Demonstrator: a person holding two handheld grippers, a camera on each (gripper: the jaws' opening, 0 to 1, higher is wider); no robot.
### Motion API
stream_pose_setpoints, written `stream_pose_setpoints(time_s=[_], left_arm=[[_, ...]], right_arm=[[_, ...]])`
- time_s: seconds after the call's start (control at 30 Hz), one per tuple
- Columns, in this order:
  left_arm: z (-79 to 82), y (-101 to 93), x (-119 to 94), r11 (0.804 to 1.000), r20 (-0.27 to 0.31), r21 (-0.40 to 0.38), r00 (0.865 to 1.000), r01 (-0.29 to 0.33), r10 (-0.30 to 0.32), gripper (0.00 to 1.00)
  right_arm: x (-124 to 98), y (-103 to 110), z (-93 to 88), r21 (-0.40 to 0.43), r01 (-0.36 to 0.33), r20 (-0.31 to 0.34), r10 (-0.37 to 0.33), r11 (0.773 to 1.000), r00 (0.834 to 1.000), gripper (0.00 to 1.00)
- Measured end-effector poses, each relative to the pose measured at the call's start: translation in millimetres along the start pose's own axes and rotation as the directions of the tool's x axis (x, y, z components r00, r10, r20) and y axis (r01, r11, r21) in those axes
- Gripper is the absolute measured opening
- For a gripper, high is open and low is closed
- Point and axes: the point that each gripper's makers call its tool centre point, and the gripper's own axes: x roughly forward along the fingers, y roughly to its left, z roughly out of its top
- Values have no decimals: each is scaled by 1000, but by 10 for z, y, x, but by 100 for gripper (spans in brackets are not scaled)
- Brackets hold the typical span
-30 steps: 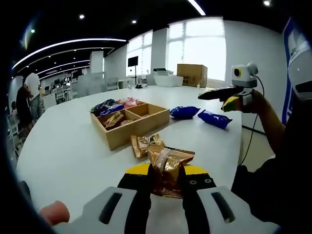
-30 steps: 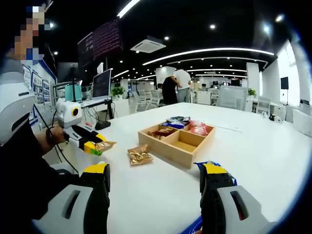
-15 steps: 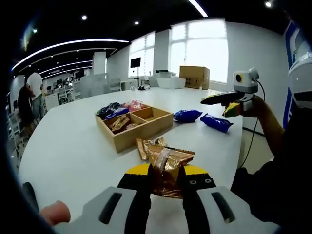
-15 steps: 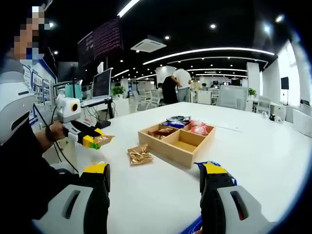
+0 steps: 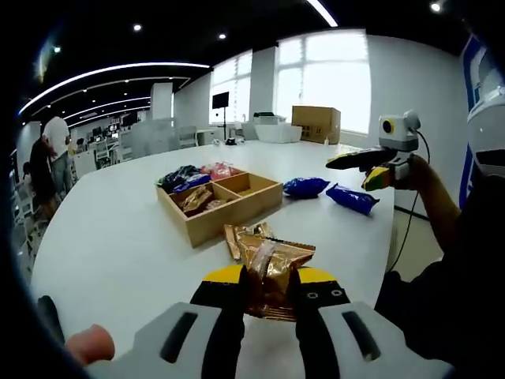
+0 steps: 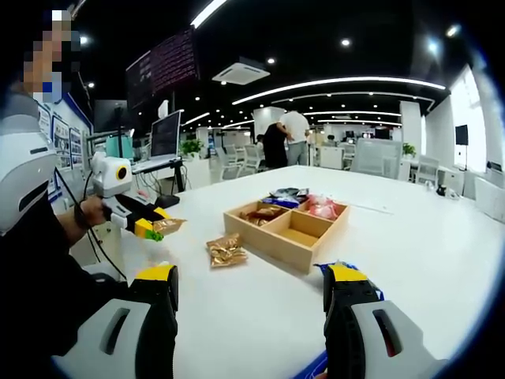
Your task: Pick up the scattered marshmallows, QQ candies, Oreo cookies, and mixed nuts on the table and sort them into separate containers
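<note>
My left gripper is shut on a golden-brown snack packet, held above the white table. It also comes into the right gripper view from the left, where the left gripper carries the same packet. A second golden packet lies in front of the wooden four-part tray. Two blue packets lie right of the tray. My right gripper stands open over the table, a blue packet peeking from behind its right finger. The right gripper hovers near the table's edge.
The tray holds brown packets, dark blue ones and pink ones; one compartment has nothing in it. A cardboard box sits on the far end of the table. People stand in the background.
The left gripper has risen slightly with its golden packet. The right gripper has stayed where it was, and the things on the table have not moved.
</note>
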Motion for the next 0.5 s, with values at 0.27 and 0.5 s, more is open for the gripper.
stream_pose_setpoints(time_s=[0.27, 0.5], left_arm=[[-8, 0, 16, 1000, -5, -4, 1000, 1, -1, 27], [-10, 6, 17, 1000, -6, -4, 1000, -2, 2, 27]], right_arm=[[-5, -14, -21, 6, 3, -2, -3, 1000, 1000, 71], [-8, -22, -31, 8, 4, -1, -4, 1000, 1000, 71]])
